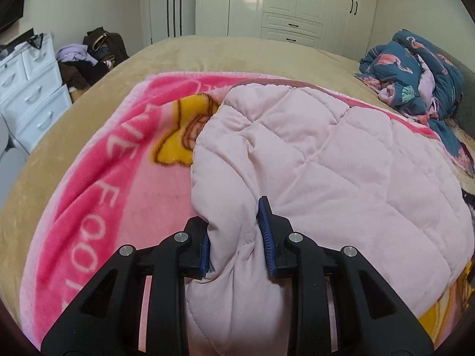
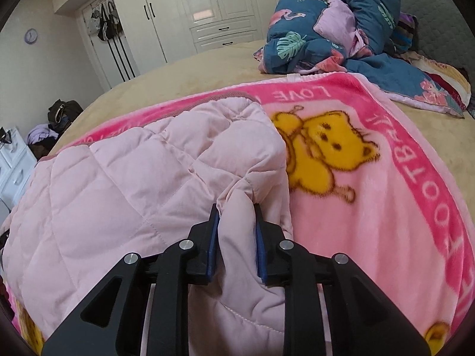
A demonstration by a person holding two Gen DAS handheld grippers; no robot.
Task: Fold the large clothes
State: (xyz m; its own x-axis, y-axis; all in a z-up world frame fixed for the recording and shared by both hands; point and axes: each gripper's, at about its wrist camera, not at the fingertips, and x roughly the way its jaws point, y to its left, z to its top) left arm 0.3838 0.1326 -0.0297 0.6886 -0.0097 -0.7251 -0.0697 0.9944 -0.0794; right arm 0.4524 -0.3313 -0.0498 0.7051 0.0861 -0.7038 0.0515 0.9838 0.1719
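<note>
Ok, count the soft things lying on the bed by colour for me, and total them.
Pale pink: 1, quilted jacket, pinched by left gripper and right gripper
Bright pink: 1, bear blanket
Dark blue: 1, flamingo-print duvet
Total: 3

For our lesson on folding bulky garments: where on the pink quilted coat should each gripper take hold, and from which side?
Grip the pink quilted coat at its near edge, one bunched corner each: left gripper and right gripper already pinch there. Coming from the near side suits it, since it lies flat on the blanket.
</note>
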